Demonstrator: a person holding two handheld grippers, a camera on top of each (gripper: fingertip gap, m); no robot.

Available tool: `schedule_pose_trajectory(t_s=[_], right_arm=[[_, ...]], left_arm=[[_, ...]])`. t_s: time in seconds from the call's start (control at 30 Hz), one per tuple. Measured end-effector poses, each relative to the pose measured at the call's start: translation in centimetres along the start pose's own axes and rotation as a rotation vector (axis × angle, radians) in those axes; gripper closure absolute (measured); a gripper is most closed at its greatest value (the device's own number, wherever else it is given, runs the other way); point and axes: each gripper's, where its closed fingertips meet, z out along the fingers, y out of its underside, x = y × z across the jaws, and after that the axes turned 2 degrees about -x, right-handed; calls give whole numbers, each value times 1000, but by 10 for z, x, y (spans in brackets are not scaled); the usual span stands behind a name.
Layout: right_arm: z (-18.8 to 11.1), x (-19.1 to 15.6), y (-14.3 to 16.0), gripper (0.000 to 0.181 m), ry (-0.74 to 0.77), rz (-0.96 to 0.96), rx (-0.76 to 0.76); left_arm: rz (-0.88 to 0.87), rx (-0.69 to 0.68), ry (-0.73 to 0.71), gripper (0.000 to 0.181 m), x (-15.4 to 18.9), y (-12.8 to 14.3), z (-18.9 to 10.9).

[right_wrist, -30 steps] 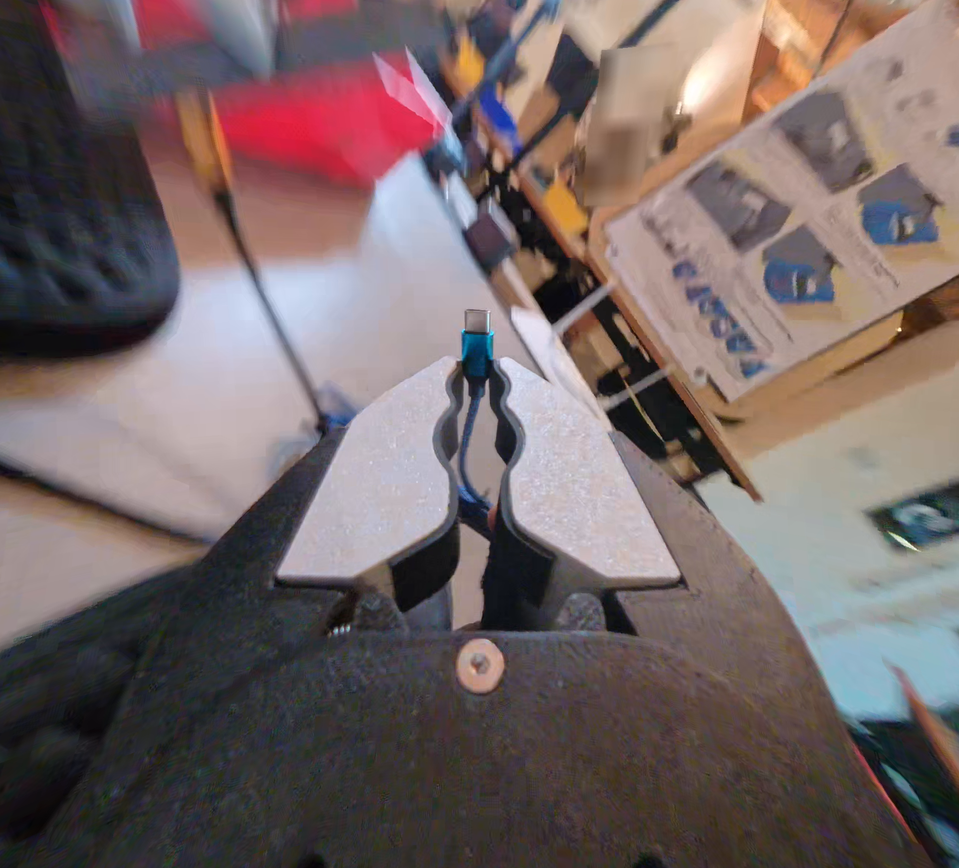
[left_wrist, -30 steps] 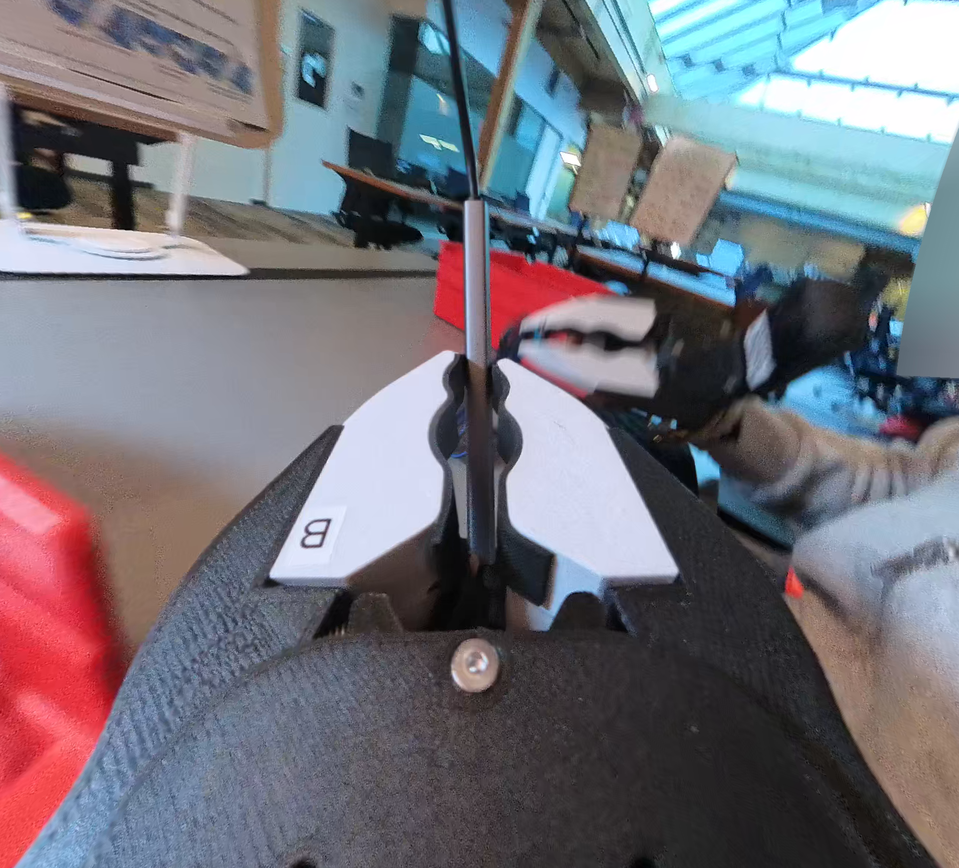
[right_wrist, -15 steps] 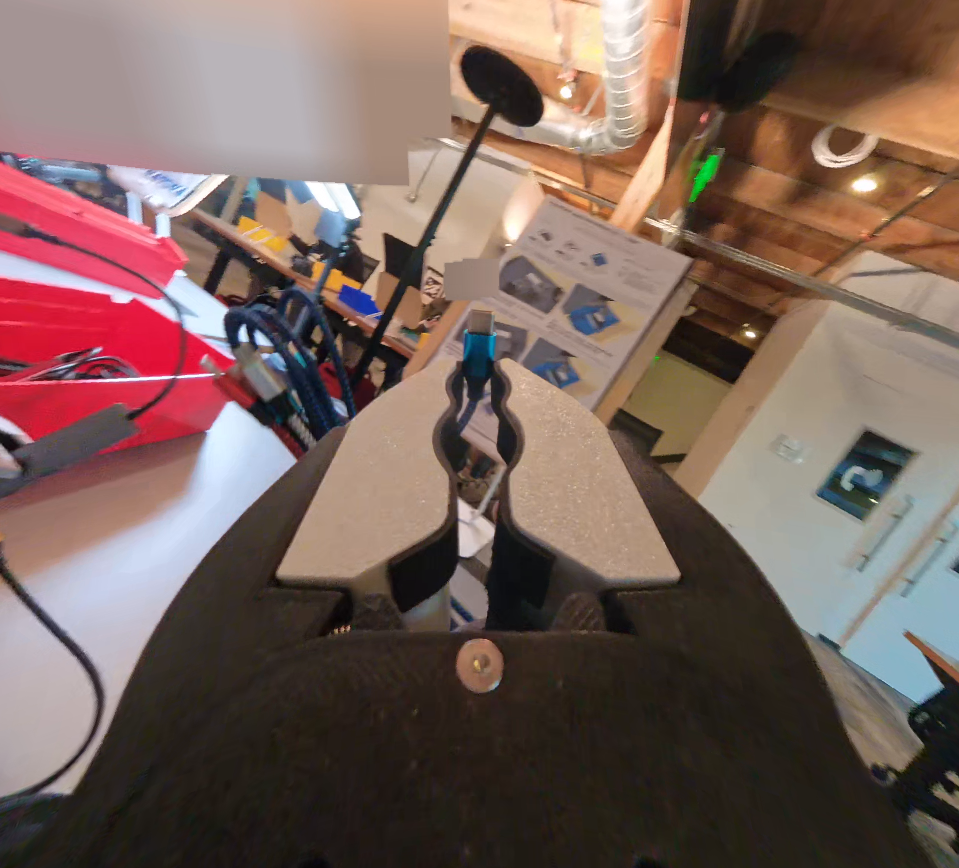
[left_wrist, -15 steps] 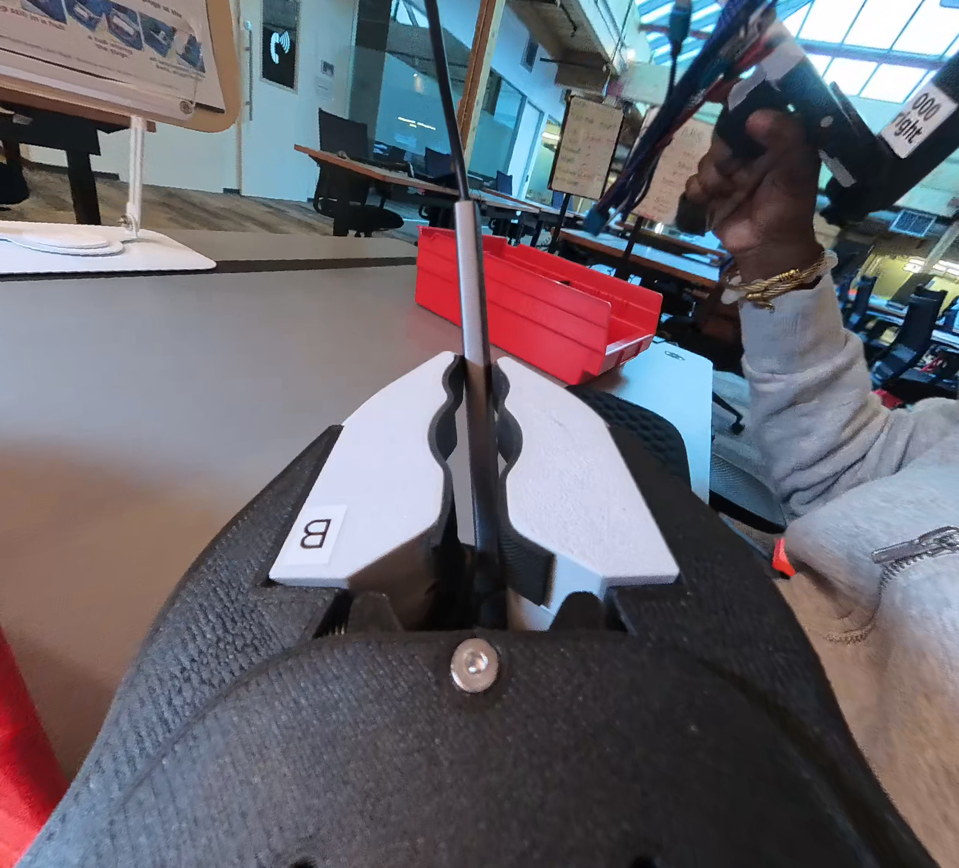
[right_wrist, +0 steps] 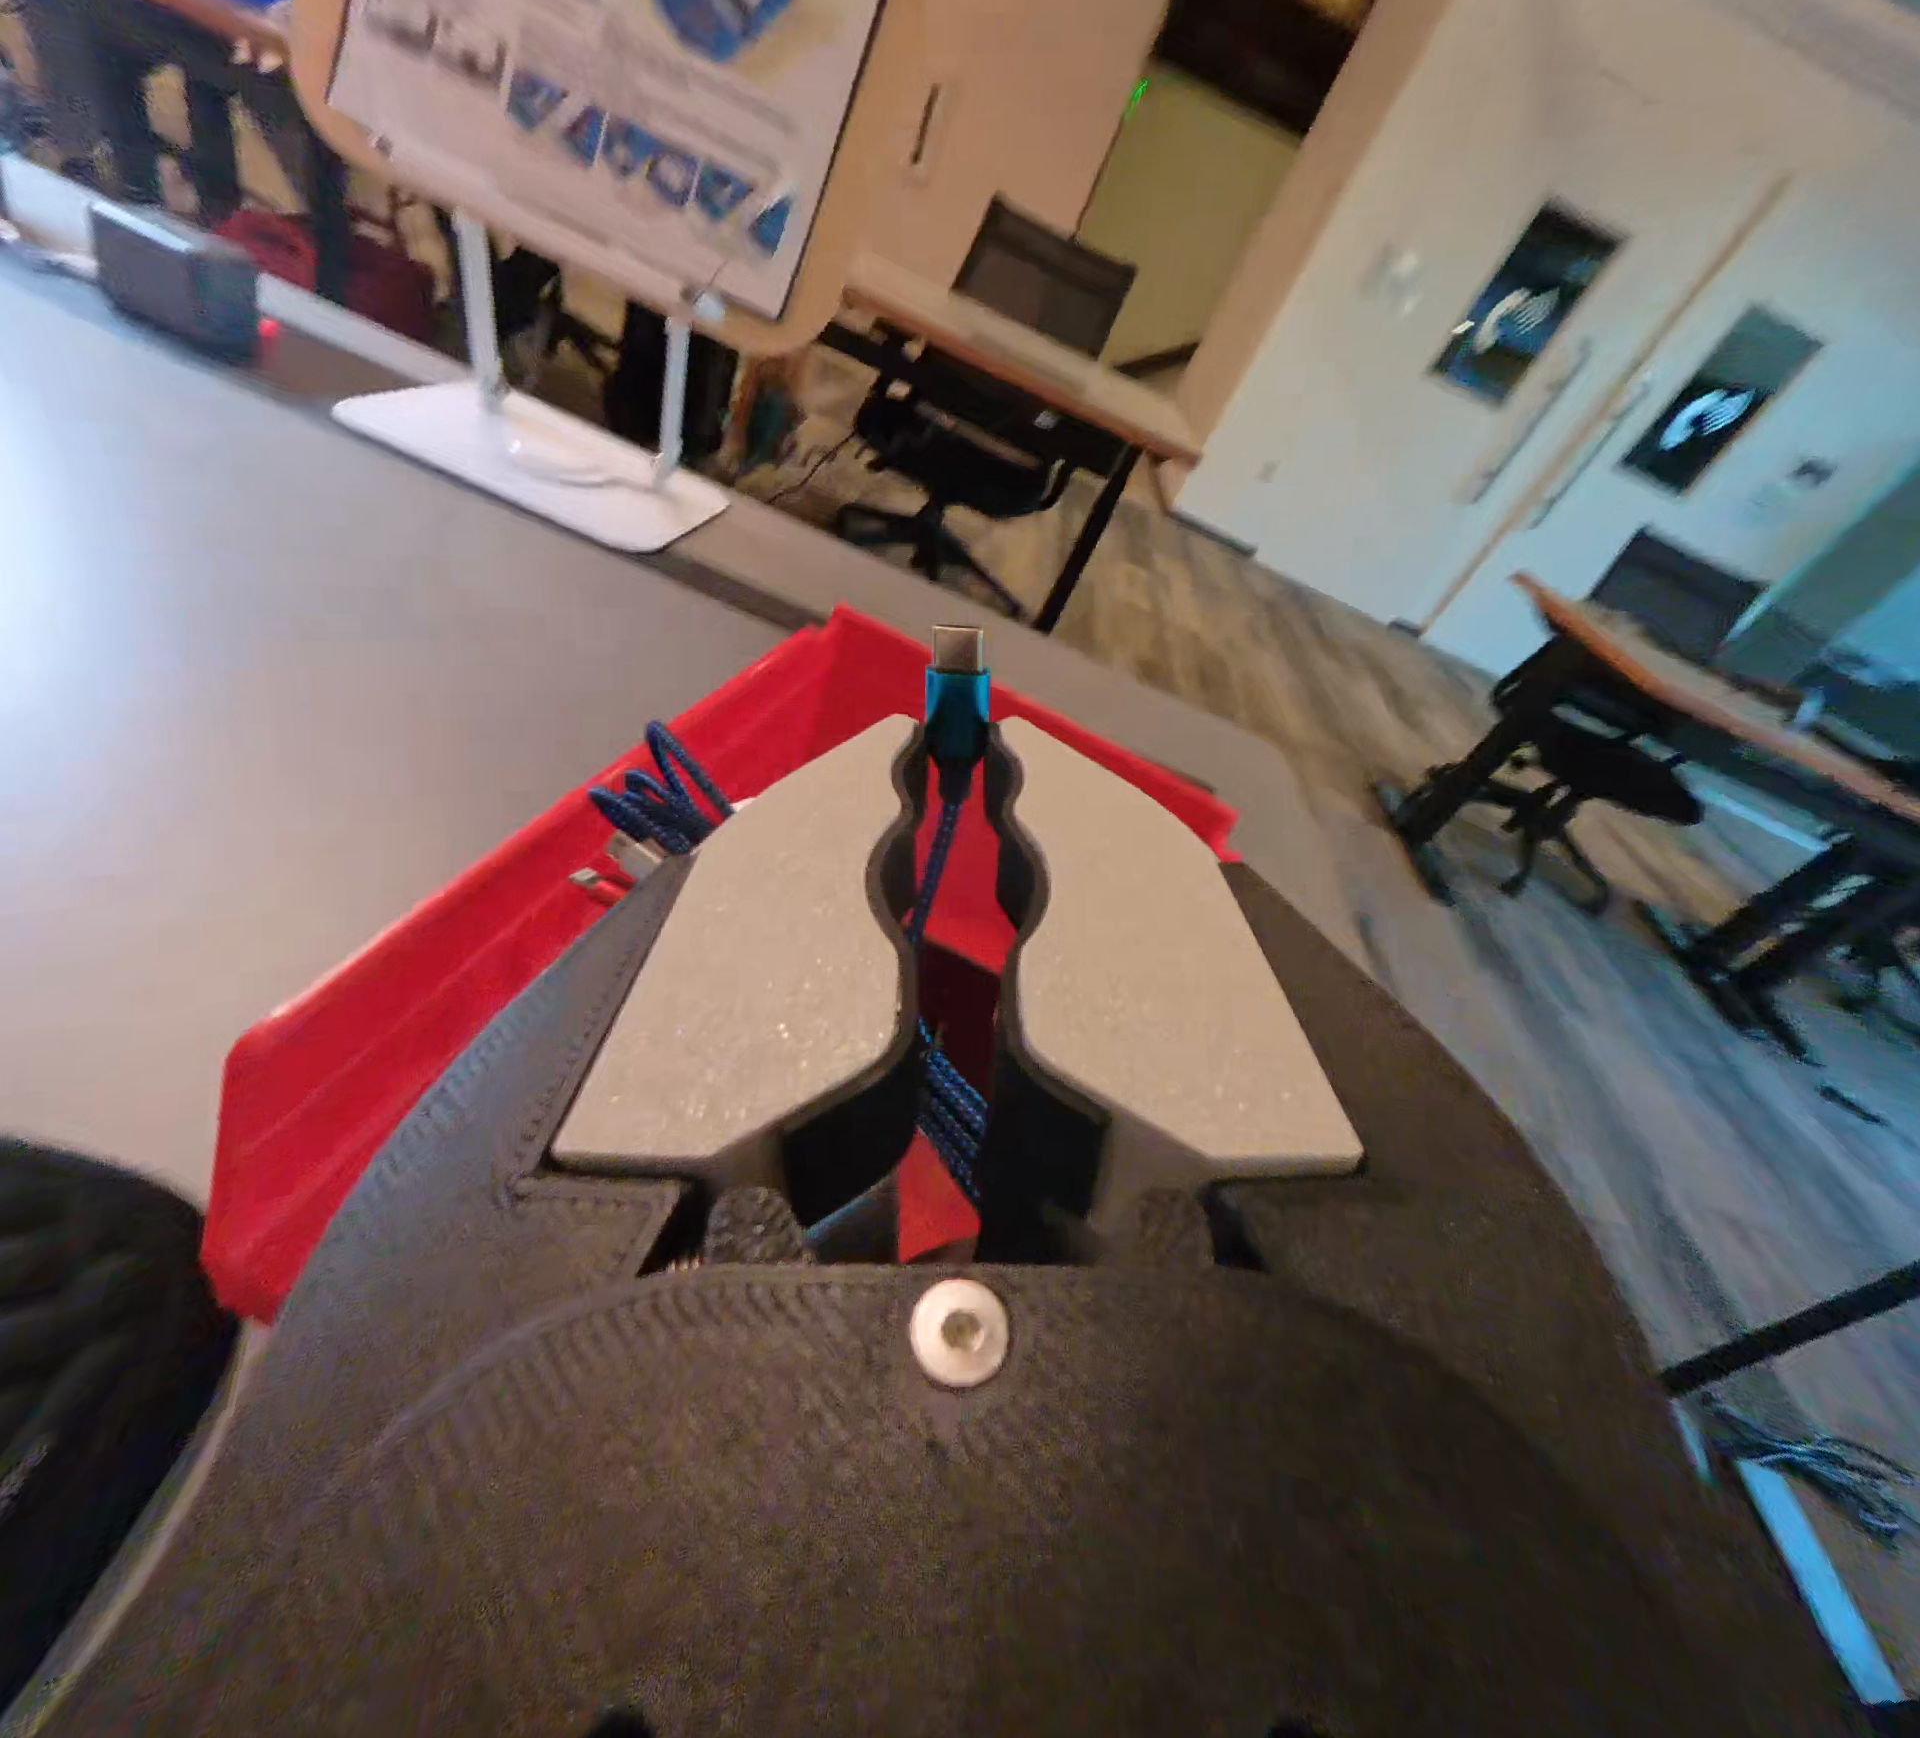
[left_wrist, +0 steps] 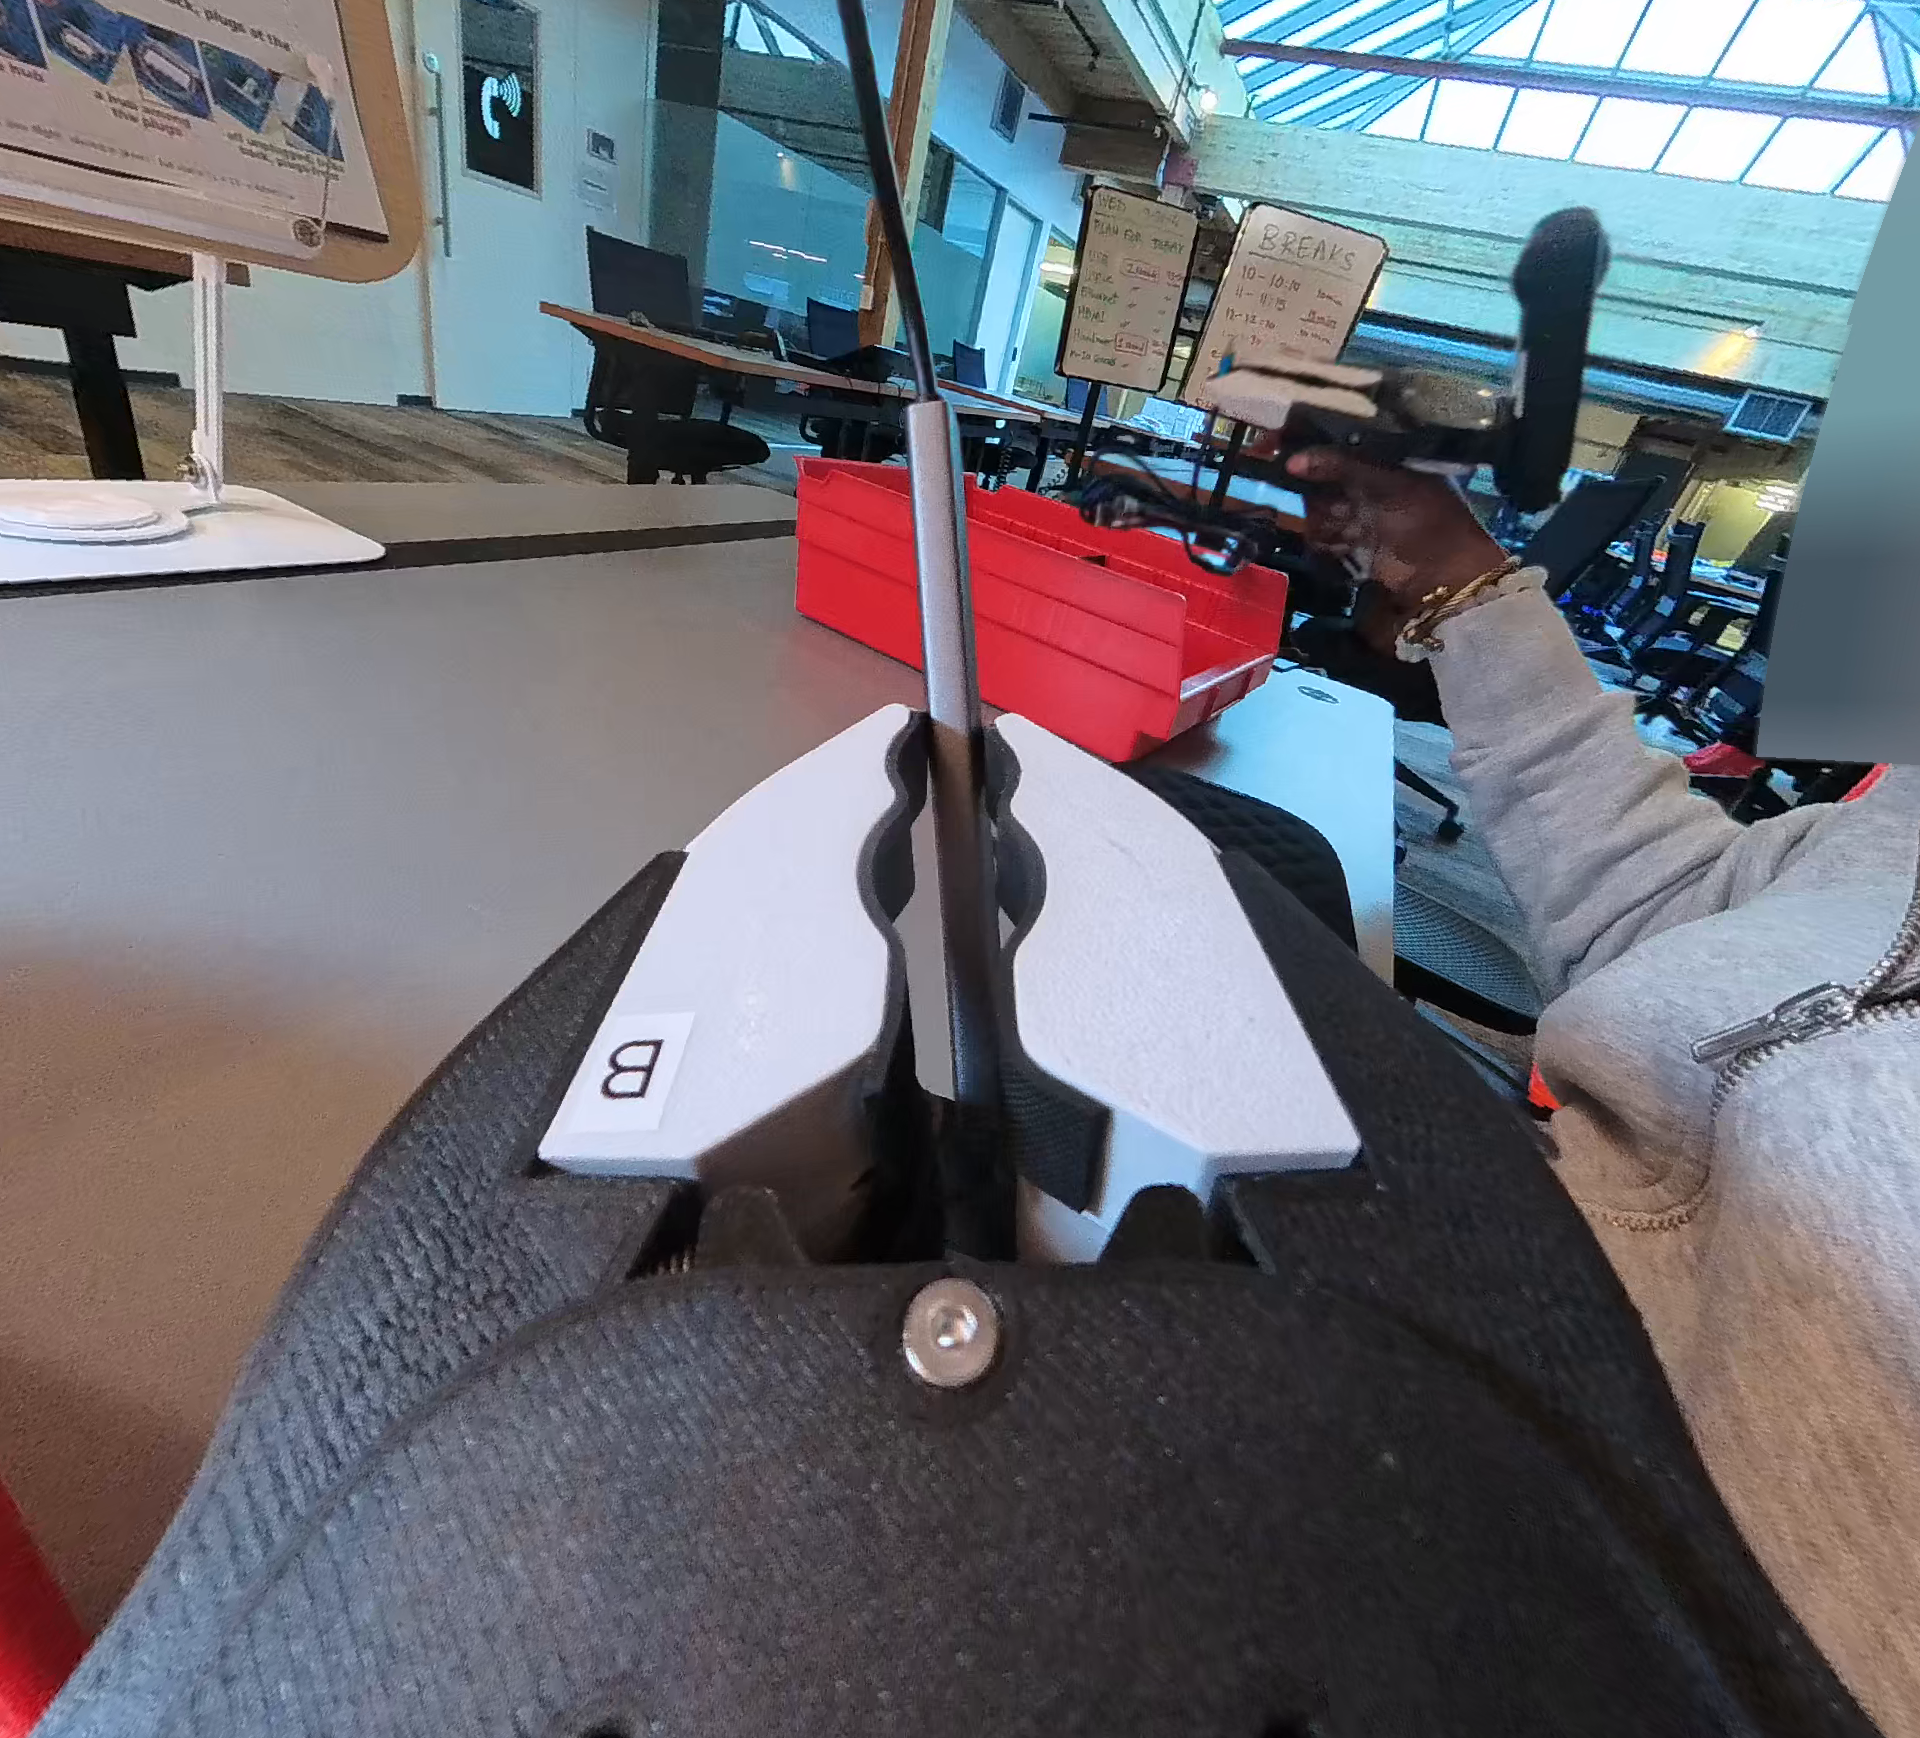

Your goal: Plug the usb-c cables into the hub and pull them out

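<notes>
Left gripper (left_wrist: 951, 732) is clamped on the slim grey hub (left_wrist: 943, 566), edge-on and sticking up past the tips, its black cord (left_wrist: 862, 88) running off the top. Right gripper (right_wrist: 956, 732) is pinched on the teal usb-c plug (right_wrist: 958, 701), metal tip poking forward over the red bin (right_wrist: 457, 961). From the left cam, the person's hand (left_wrist: 1382, 525) holds that gripper raised level, out past the bin, grey sleeve (left_wrist: 1558, 784) bent

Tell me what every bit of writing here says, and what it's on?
I can't quote writing; these things bear it:
White sticker on the left gripper: one character.
Poster on a white stand: printed lines, blurred in the right wrist view.
Two boards in the background: handwriting.
</notes>
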Motion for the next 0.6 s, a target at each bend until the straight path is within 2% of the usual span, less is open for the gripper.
schedule_pose_trajectory(t_s=[0.1,0.37,0.6], right_arm=[[8,-9,25,171,-89,25,-68],[23,-27,84,171,-186,38,-333],[35,-51,102,169,-230,58,-438]], left_arm=[[-3,2,2,171,0,0,0],[-7,4,11,171,1,-1,0],[-9,6,12,171,1,-1,0]])
